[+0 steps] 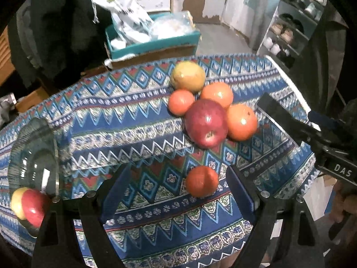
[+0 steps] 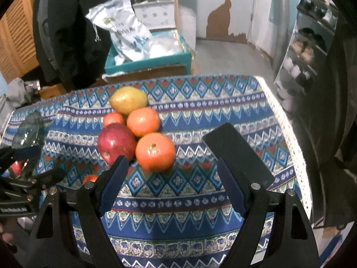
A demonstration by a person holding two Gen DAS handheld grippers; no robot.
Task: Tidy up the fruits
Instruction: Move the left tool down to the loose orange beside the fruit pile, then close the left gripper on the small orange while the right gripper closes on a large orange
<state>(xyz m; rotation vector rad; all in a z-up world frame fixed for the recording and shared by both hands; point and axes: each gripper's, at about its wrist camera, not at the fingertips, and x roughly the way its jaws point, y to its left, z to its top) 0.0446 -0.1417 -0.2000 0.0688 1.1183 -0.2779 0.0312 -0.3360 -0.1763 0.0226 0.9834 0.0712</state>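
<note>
Approach step, nothing picked yet. Left gripper [image 1: 178, 192] is spread wide and empty, angled down over a lone orange fruit [image 1: 202, 181] lying between its fingers but untouched, on the patterned cloth [image 1: 138, 120]. Right gripper [image 2: 171, 185] is also spread and empty, pointing at the nearest orange [image 2: 155, 151] in the pile. The pile sits at the far middle of the table: red apple [image 1: 206, 122], three orange fruits, a yellow-green one [image 1: 187, 77] at the far end, all touching. Glass bowl [image 1: 33, 154] is at the left edge, with a red-yellow apple [image 1: 30, 205] in it. Next move, by my guess: lower the left fingers around the lone fruit, close gently, carry it left to the bowl.
</note>
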